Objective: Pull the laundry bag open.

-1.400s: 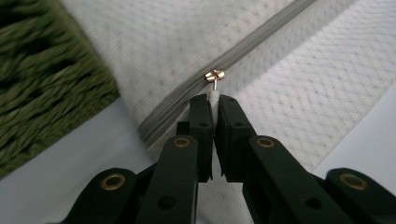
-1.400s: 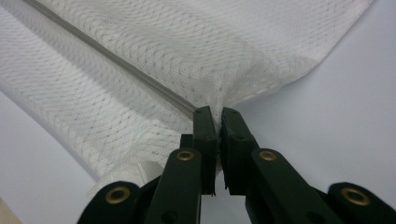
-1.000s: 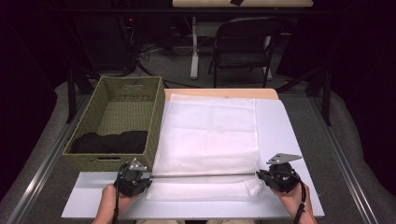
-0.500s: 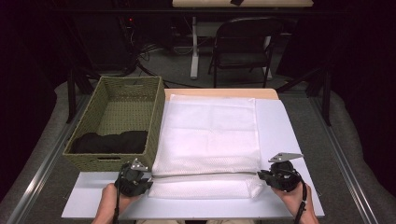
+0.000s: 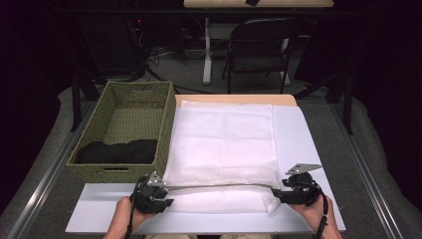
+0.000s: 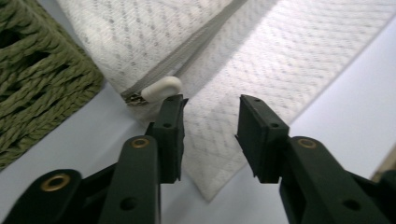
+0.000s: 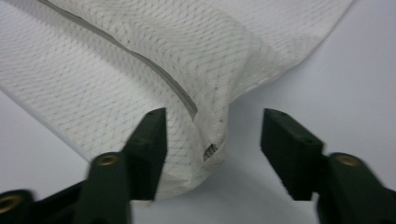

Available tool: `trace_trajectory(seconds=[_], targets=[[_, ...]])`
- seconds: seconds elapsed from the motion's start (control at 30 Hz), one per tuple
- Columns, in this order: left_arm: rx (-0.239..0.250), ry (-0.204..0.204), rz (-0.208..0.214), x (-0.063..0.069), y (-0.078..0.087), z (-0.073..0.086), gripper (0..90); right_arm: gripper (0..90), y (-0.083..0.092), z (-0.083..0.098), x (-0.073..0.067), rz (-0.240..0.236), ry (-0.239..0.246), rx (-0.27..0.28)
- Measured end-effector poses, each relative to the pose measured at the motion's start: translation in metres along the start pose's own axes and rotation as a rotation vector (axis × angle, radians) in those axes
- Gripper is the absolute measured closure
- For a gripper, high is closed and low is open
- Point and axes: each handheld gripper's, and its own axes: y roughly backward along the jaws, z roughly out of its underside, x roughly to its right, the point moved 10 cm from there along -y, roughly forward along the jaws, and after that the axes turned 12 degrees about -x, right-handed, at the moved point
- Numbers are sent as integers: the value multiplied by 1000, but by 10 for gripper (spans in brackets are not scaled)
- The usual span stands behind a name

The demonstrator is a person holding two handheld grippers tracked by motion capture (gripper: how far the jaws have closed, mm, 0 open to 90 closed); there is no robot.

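A white mesh bag point(image 5: 224, 144) lies flat on the table, its grey zipper edge point(image 5: 219, 186) running between my two grippers. My left gripper point(image 5: 168, 190) is at the bag's near left corner and my right gripper point(image 5: 275, 192) at its near right corner. The left gripper point(image 6: 210, 105) has just been opening; its jaws stand apart over the mesh point(image 6: 261, 56), with the white zipper pull point(image 6: 161, 88) just beyond the left pad. The right gripper point(image 7: 212, 116) has also just been opening. The bag's corner point(image 7: 205, 140) sits between its pads, untouched.
A green woven basket point(image 5: 166, 119) stands left of the bag with a black cloth point(image 5: 117, 152) in its near end. The bag rests on a white board point(image 5: 298, 134). A folding chair point(image 5: 261, 47) stands on the floor beyond the table.
The zipper edge was stretched straight between the shut grippers. Both grippers have since opened and let it go, and the edge now lies slack on the bag.
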Motion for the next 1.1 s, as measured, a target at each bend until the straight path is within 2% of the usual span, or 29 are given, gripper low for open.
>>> trace_trajectory(seconds=[0.03, 0.07, 0.1, 0.17, 0.23, 0.27, 0.37, 0.5, 0.53, 0.6, 0.77, 0.8, 0.87, 0.97, 1.1], targets=[[-4, -6, 1, 0, 2, 1, 557, 324, 2, 0, -1, -2, -1, 3], [-3, -16, 6, 1, 4, 1, 507, 294, 4, 0, -2, -10, 2, 8], [-7, -19, 29, 4, 6, 1, 464, 260, 6, -1, -1, -6, 11, 17], [8, -32, 36, 9, 12, 0, 398, 210, 11, -2, -2, -1, 15, 36], [24, -34, 14, 11, 18, -1, 330, 146, 13, -3, -4, -4, 19, 46], [29, -37, 11, 10, 20, -1, 301, 146, 13, -4, -5, -8, 22, 51], [42, -25, 11, 7, 29, 1, 187, 111, 13, -6, -10, -19, 33, 60], [54, 32, 7, -3, 37, 10, 47, 95, 12, -9, -18, 2, 55, 55], [64, 45, 11, -4, 38, 12, 38, 98, 13, -11, -21, 21, 75, 72], [69, 53, -8, -7, 42, 15, 28, 92, 13, -17, -28, 32, 103, 85], [90, 81, -36, -19, 46, 23, 4, 57, 8, -24, -45, 28, 151, 47], [84, 84, -52, -22, 46, 24, 4, 53, 7, -26, -49, 23, 154, 43], [85, 80, -87, -27, 47, 26, 4, 44, 5, -31, -54, 21, 172, 37], [98, 67, -102, -31, 47, 28, 4, 33, 1, -40, -60, 17, 195, 19], [85, 63, -137, -36, 44, 30, 4, 35, -4, -56, -69, 12, 235, 6]])
